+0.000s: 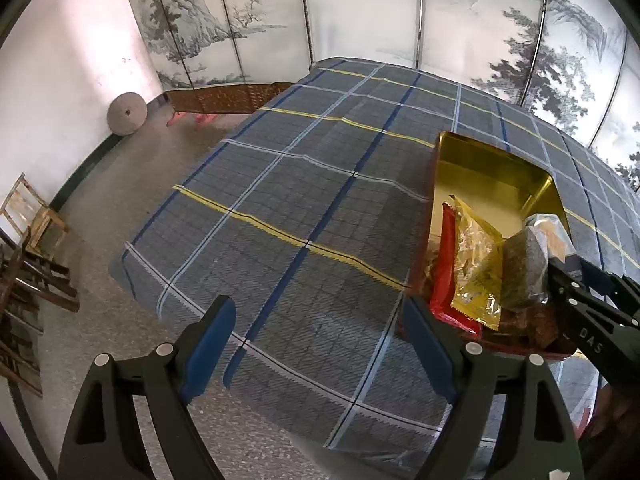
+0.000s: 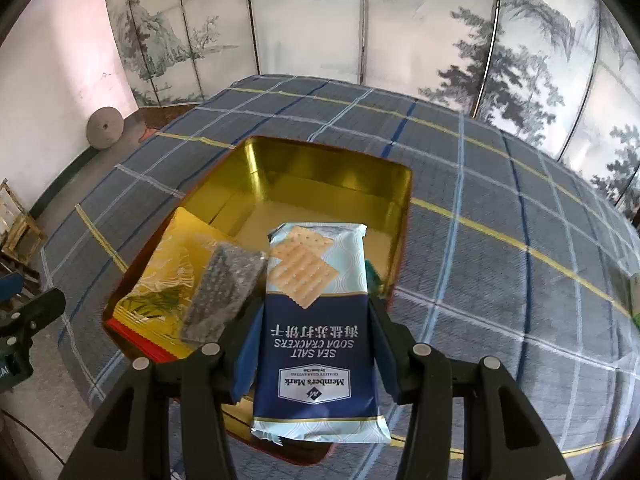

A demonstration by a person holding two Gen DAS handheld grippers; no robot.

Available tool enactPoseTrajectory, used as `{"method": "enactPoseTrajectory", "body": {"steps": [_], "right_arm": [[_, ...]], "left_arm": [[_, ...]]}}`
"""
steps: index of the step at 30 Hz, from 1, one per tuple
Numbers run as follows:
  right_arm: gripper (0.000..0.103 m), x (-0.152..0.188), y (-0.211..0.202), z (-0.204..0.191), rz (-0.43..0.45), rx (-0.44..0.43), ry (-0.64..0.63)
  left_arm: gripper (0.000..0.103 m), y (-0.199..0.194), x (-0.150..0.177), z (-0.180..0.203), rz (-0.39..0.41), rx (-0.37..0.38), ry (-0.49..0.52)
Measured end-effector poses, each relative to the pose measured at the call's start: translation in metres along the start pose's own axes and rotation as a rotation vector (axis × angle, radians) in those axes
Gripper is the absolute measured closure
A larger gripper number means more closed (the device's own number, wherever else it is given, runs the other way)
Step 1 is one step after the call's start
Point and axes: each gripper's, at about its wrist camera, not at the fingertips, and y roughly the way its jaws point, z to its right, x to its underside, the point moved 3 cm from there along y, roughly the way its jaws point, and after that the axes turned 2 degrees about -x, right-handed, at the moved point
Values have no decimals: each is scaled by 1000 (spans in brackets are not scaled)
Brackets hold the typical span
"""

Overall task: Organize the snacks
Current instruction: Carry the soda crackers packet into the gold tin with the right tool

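An open tin (image 2: 332, 160) with a gold inside and red outside stands on the plaid cloth. In it lie a yellow and red snack bag (image 2: 168, 276) and a dark clear-wrapped bar (image 2: 224, 292). My right gripper (image 2: 314, 312) is shut on a blue and white pack of sea salt soda crackers (image 2: 316, 332), held over the tin's near half. My left gripper (image 1: 320, 340) stands open over the cloth, left of the tin (image 1: 492, 168), with nothing between its fingers. In the left wrist view the snack bag (image 1: 476, 264) and the right gripper (image 1: 560, 280) show at the tin.
The table under the plaid cloth (image 1: 300, 200) fills both views. A painted folding screen (image 2: 320, 20) stands behind it. On the floor at left are wooden stools (image 1: 36, 220) and a round millstone (image 1: 127, 114) against the wall. A green object (image 2: 635, 300) shows at the right edge.
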Motion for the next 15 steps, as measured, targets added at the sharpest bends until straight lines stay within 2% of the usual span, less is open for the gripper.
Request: {"method": "enactPoseTrajectory", "body": {"steps": [10, 15], "right_arm": [[51, 2, 5, -5, 1, 34, -23], [50, 3, 6, -5, 2, 24, -21]], "left_arm": [[20, 1, 1, 3, -7, -8, 16], [19, -1, 1, 9, -3, -5, 27]]}}
